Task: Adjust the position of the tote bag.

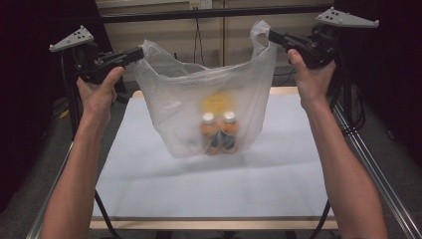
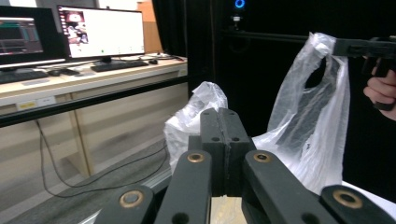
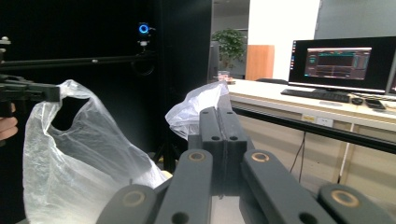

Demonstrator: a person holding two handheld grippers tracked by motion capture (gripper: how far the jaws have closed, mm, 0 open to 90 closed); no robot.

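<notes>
A clear plastic bag (image 1: pixel 209 94) hangs above the pale table (image 1: pixel 164 189), held up by both handles. Two orange bottles (image 1: pixel 219 133) with white caps stand inside it, and a blurred yellow thing (image 1: pixel 217 102) shows behind them. My left gripper (image 1: pixel 140 52) is shut on the bag's left handle (image 2: pixel 205 95), its jaws pressed together. My right gripper (image 1: pixel 271 36) is shut on the right handle (image 3: pixel 201 105). In the left gripper view the other gripper (image 2: pixel 337 46) pinches the far handle; in the right gripper view the other gripper (image 3: pixel 57 93) does the same.
Metal rails (image 1: pixel 370 164) run along both sides of the table. A black bar (image 1: pixel 209 14) crosses behind the bag, with cables on the wall below it. Desks with monitors (image 2: pixel 100 30) and keyboards stand beyond the frame.
</notes>
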